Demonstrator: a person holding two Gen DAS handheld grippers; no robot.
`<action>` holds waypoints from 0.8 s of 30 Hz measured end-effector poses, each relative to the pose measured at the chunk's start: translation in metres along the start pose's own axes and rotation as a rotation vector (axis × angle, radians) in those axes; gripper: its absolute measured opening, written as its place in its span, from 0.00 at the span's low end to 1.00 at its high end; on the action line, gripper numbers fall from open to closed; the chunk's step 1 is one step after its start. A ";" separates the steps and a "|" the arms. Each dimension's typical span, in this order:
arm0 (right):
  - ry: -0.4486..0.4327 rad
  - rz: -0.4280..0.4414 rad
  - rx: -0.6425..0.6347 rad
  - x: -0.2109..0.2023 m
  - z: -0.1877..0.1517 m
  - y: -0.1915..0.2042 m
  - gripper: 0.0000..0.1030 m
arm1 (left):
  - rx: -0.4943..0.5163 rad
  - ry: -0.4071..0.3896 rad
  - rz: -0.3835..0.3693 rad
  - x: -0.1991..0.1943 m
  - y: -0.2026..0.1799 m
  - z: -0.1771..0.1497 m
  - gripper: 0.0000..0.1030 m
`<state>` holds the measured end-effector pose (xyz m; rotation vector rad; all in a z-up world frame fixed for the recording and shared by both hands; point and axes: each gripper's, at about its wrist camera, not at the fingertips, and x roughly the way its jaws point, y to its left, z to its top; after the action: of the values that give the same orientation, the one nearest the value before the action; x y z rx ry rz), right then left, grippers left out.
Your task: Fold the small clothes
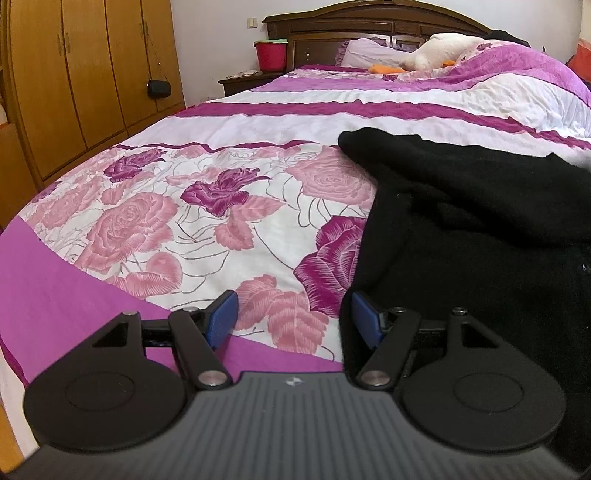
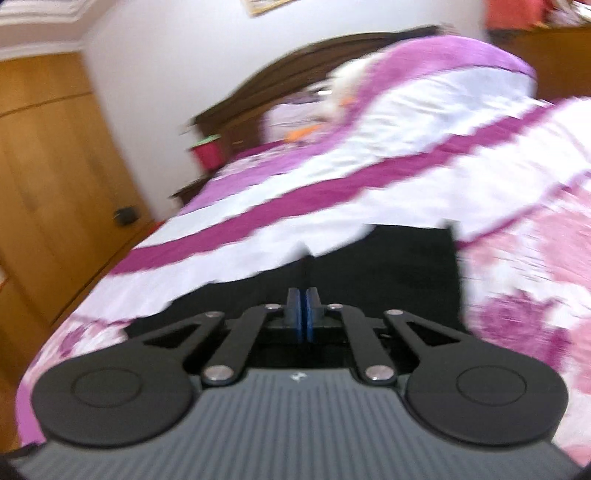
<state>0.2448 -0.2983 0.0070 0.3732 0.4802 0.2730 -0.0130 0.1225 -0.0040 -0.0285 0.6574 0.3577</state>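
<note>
Left wrist view: left gripper [image 1: 291, 319] spread beside soft, limp black knit garment [image 1: 480, 229] on floral bedspread [image 1: 166, 221]; right gripper [image 2: 306, 308] pressed together, apparently pinching its hem — best hold.

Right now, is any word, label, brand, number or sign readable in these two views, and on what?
None can be read.
Left gripper: a small light emblem on its grey body, no letters.
Right gripper: the same emblem, blurred.
Picture on the wall: cut off by the frame edge and blurred, unreadable.
</note>
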 end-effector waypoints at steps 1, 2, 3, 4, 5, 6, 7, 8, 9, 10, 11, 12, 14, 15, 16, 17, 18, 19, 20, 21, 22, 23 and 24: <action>0.012 -0.019 0.018 0.003 -0.002 -0.011 0.05 | 0.002 0.001 0.003 0.000 -0.001 0.000 0.71; 0.027 -0.032 0.032 0.005 -0.006 -0.019 0.05 | 0.005 0.001 0.006 0.000 -0.001 0.000 0.71; 0.052 -0.036 0.045 0.009 -0.008 -0.028 0.06 | 0.009 0.002 0.010 0.000 -0.002 0.001 0.71; 0.066 -0.033 0.053 0.011 -0.011 -0.033 0.08 | 0.013 0.003 0.013 0.000 -0.003 0.002 0.71; 0.074 -0.027 0.062 0.011 -0.013 -0.037 0.08 | 0.015 0.002 0.016 -0.001 -0.003 0.003 0.71; 0.076 -0.016 0.068 0.012 -0.014 -0.039 0.08 | 0.018 0.001 0.018 -0.002 -0.004 0.005 0.71; 0.077 0.002 0.072 0.013 -0.014 -0.041 0.08 | 0.021 -0.003 0.021 -0.003 -0.004 0.007 0.71; 0.080 0.022 0.069 0.013 -0.013 -0.041 0.09 | 0.024 -0.010 0.022 -0.005 -0.005 0.009 0.71; 0.081 0.040 0.063 0.015 -0.011 -0.039 0.09 | 0.029 -0.018 0.023 -0.006 -0.006 0.012 0.71; 0.082 0.053 0.054 0.016 -0.009 -0.038 0.09 | 0.036 -0.028 0.022 -0.008 -0.007 0.015 0.71; 0.086 0.063 0.042 0.017 -0.007 -0.037 0.09 | 0.046 -0.037 0.021 -0.009 -0.009 0.018 0.71; 0.094 0.072 0.028 0.023 -0.005 -0.034 0.11 | 0.055 -0.045 0.021 -0.009 -0.011 0.022 0.71; 0.108 0.072 0.004 0.030 -0.002 -0.028 0.23 | 0.066 -0.060 0.024 -0.008 -0.015 0.031 0.71; 0.110 0.073 -0.006 0.034 -0.002 -0.025 0.39 | 0.066 -0.069 0.021 -0.007 -0.017 0.036 0.71; 0.109 0.072 -0.019 0.038 -0.001 -0.022 0.48 | 0.065 -0.080 0.016 -0.006 -0.019 0.042 0.71; 0.110 0.072 -0.031 0.042 0.000 -0.019 0.49 | 0.063 -0.090 0.008 -0.005 -0.022 0.047 0.71; 0.116 0.074 -0.040 0.046 0.000 -0.017 0.49 | 0.063 -0.098 -0.002 -0.002 -0.024 0.052 0.71; 0.121 0.075 -0.043 0.049 0.001 -0.015 0.49 | 0.065 -0.104 -0.012 0.001 -0.028 0.057 0.71; 0.127 0.076 -0.046 0.053 0.002 -0.013 0.49 | 0.065 -0.107 -0.022 0.005 -0.031 0.062 0.71; 0.134 0.075 -0.048 0.059 0.002 -0.012 0.49 | 0.061 -0.107 -0.033 0.010 -0.035 0.066 0.71; 0.143 0.074 -0.052 0.064 0.002 -0.010 0.49 | 0.053 -0.105 -0.047 0.016 -0.038 0.071 0.71; 0.152 0.075 -0.057 0.069 0.001 -0.009 0.49 | 0.043 -0.103 -0.060 0.022 -0.041 0.074 0.71; 0.164 0.076 -0.063 0.075 0.000 -0.008 0.49 | 0.031 -0.099 -0.072 0.028 -0.044 0.078 0.71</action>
<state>0.3100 -0.2800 -0.0254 0.3096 0.6178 0.3938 0.0685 0.1004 0.0369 -0.0045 0.5624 0.2779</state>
